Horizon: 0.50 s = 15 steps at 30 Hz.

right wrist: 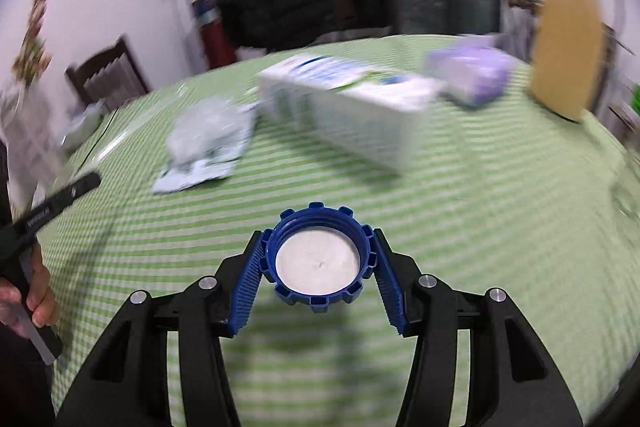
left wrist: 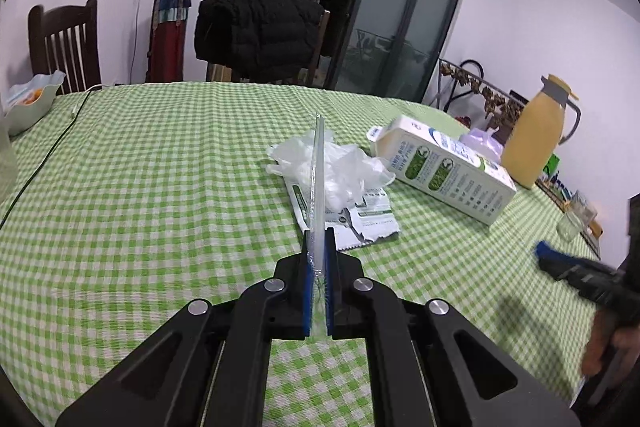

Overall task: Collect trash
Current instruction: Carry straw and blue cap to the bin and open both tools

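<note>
My left gripper (left wrist: 319,231) is shut on a thin clear plastic strip (left wrist: 317,167) that sticks up from its blue pads, above the green checked tablecloth (left wrist: 160,187). My right gripper (right wrist: 319,231) is shut on a blue ribbed bottle cap (right wrist: 322,259) with a white liner, held open side up above the table. On the cloth lie crumpled clear plastic (left wrist: 348,163) on a printed torn wrapper (left wrist: 368,223), and beside them a white milk carton (left wrist: 444,171) on its side. The right wrist view is blurred; it shows the carton (right wrist: 360,107) and wrapper (right wrist: 200,163) ahead.
A yellow thermos jug (left wrist: 536,135) and a purple roll (left wrist: 480,141) stand behind the carton. A small glass (left wrist: 570,225) sits at the right edge, and a bowl (left wrist: 28,103) and black cable (left wrist: 52,151) at far left. Chairs and a dark cabinet stand beyond.
</note>
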Motion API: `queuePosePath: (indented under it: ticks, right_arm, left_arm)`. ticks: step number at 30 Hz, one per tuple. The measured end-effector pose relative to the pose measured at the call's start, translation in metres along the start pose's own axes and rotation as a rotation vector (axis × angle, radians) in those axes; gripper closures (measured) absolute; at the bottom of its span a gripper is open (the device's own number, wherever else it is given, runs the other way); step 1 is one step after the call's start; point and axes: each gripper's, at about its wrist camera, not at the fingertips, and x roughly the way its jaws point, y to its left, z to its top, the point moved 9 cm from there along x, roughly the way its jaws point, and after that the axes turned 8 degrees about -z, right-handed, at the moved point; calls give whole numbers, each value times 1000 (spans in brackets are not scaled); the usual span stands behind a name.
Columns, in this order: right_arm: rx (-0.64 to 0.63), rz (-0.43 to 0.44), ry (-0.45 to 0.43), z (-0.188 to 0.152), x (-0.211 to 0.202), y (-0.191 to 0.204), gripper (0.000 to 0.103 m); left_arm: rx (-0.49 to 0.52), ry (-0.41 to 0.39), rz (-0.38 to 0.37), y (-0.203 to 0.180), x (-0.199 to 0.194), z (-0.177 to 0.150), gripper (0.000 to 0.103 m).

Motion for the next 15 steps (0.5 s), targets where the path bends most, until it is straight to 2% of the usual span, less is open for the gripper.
queuePosePath:
  ticks: [3,8,10,11,13,15]
  right_arm:
    - [77,-46,-43,-6,-25,-53,51]
    - [202,-137,-89,-33,-68,-145,51]
    - [273,-205,-106,-52,-94,-196,51]
    - [294,-233,-112,-58,-102,-211,51]
    - [360,-313,-124,-79,-131,-262,51]
    - [417,-371,-136,-98,-156,-302,51]
  left_arm:
    - [55,-9,25,-11,1,-2,101]
    - [110,-10,3,-31,0,-3,101]
    - [108,-21,-9,-38,2,-4,101]
    - [91,5,0,-43,6,-5,101]
    - [83,27,-26,-62,9,-4,101]
    - [149,12,-59,-103,4,2,101]
